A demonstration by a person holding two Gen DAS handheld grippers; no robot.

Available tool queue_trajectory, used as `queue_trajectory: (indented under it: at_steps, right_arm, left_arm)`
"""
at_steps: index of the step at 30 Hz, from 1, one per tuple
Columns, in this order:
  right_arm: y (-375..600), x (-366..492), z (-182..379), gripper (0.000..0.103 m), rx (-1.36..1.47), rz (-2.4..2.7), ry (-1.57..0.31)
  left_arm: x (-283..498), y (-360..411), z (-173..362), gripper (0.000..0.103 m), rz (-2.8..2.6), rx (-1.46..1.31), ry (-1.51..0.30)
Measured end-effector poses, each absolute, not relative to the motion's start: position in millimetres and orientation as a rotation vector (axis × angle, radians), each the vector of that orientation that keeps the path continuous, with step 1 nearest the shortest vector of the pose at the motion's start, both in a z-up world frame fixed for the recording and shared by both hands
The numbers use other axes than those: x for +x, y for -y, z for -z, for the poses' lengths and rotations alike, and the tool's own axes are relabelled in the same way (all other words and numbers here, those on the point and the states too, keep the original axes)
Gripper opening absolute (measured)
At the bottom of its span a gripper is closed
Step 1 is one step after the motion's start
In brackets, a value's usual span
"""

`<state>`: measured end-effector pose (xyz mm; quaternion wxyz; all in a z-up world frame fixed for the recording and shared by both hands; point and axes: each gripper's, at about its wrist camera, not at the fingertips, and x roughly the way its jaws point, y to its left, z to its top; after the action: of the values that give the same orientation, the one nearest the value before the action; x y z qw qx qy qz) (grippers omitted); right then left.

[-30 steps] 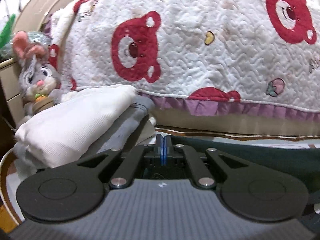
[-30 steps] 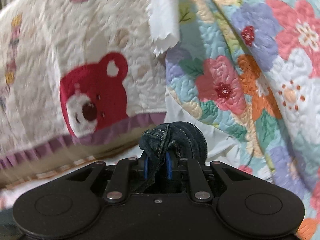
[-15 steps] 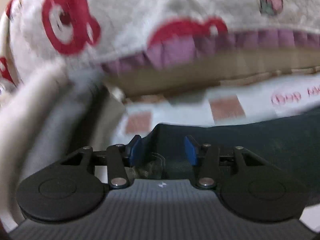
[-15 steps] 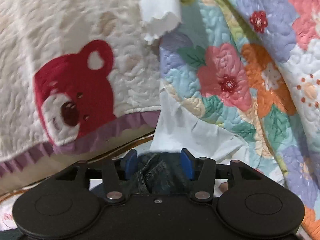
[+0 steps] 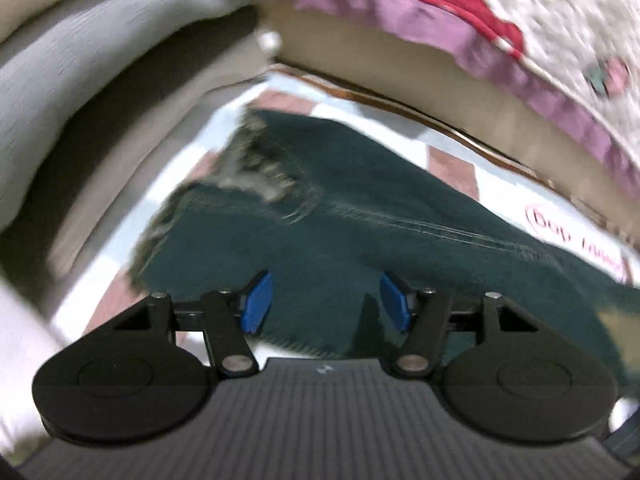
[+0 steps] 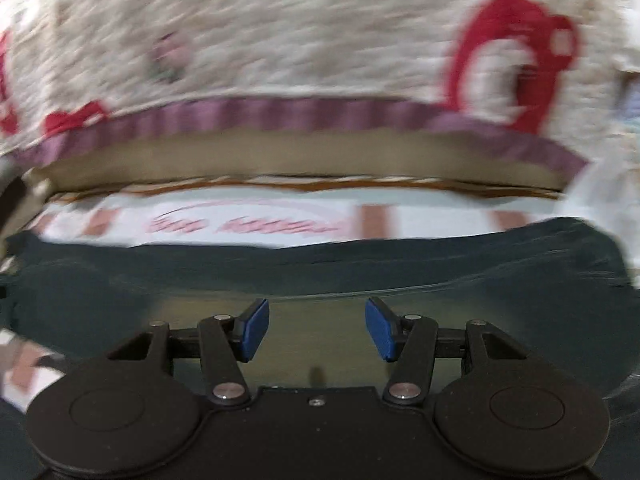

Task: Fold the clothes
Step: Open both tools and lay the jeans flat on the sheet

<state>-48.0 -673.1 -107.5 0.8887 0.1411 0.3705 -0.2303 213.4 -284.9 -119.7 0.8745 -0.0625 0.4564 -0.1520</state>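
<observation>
Jeans [image 5: 360, 216]: dark blue-green denim, laid flat on the printed sheet; pale double-stitched seam runs diagonally across; left end frayed with ragged pale threads. In the right wrist view the jeans [image 6: 320, 268] form a broad dark band across the frame.
Printed sheet [image 5: 500, 176]: smooth white fabric with brick-red squares and pink lettering; carries the jeans.
Quilt [image 6: 280, 40]: cream, puckered quilted texture, red bear motifs, ruffled purple trim along the lower edge; hangs behind the jeans. Blurred.
Folded garments [image 5: 80, 80]: soft stack at left, grey ribbed knit over cream layers, rounded fold edges; just beside the frayed end.
Left tool [image 5: 326, 302]: black linkage, blue pads; jaws opening, pads apart over the denim, pressing on nothing.
Right tool [image 6: 316, 326]: same build; jaws spread, nothing gripped, denim below.
</observation>
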Motion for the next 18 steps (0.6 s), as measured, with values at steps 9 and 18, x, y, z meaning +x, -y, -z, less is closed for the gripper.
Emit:
queue_trajectory:
  at_steps: [9,18]
  right_arm:
    - [590.2,27.5,145.8,0.059,0.272,0.267,-0.866]
    - [620.1,1.2,158.2,0.059,0.256,0.469,-0.961]
  left_arm:
    - [193.5,265.6,127.5,0.069,0.213,-0.120,-0.955]
    - [202.5,247.7,151.1,0.069,0.250,-0.267,-0.961]
